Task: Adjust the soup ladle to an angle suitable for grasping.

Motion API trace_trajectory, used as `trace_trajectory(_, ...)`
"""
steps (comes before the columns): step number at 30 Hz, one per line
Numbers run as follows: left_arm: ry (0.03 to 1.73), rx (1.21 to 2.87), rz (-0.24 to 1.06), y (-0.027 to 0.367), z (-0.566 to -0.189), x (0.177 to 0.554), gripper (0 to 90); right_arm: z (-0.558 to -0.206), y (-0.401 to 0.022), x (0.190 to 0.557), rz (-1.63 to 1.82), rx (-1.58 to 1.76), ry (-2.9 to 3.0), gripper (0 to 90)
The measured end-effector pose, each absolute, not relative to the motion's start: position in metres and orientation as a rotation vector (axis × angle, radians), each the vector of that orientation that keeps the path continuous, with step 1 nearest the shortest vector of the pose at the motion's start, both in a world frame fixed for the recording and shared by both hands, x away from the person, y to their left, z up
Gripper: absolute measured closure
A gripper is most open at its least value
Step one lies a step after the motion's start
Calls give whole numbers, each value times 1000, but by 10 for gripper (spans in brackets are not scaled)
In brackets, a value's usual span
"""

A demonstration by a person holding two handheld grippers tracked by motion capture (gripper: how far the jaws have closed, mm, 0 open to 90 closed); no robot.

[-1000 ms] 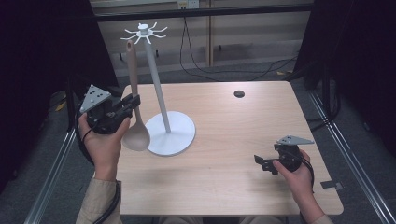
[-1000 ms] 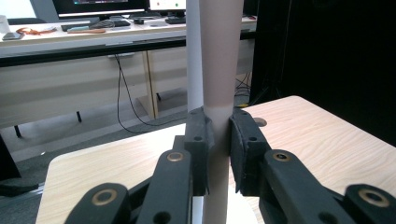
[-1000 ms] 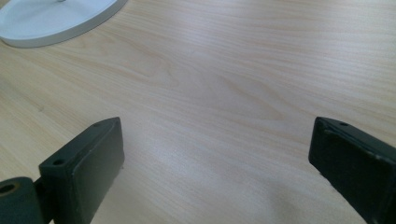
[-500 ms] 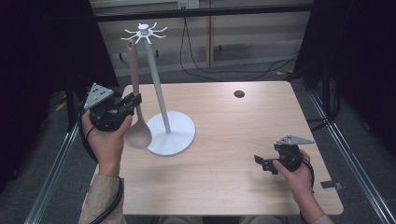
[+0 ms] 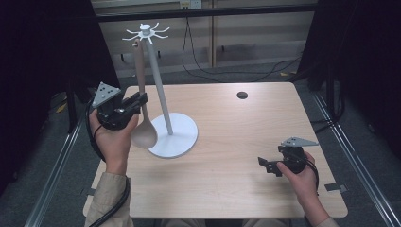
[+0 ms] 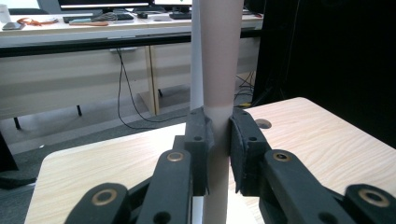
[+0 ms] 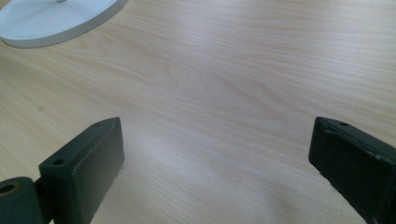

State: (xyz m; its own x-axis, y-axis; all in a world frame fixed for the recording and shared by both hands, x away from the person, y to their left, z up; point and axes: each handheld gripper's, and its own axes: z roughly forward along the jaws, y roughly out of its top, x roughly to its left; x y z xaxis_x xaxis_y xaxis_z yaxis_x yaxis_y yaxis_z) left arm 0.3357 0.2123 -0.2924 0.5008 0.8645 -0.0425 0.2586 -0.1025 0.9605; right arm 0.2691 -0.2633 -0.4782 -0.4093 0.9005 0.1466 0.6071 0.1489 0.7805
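Left tool squeezed tight on the wooden spoon's handle, holding it upright beside the white stand's pole. Right tool rested wide open and empty, low over the table.

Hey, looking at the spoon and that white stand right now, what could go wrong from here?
1. The left gripper clamps the wooden spoon on its round, smooth handle, so it could twist or slip while its top end is near a hook.
2. The spoon's top sits at the hook stand prongs, up high; a sideways push there might tip the stand on its base.
3. The right gripper rests open, far off, not steadying the stand.
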Motion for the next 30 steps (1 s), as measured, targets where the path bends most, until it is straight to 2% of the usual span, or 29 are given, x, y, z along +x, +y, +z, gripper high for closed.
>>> trace_trajectory(30,970,1605,646,206,-302,351,780,-478,-264,269,1139,1440,2081,31)
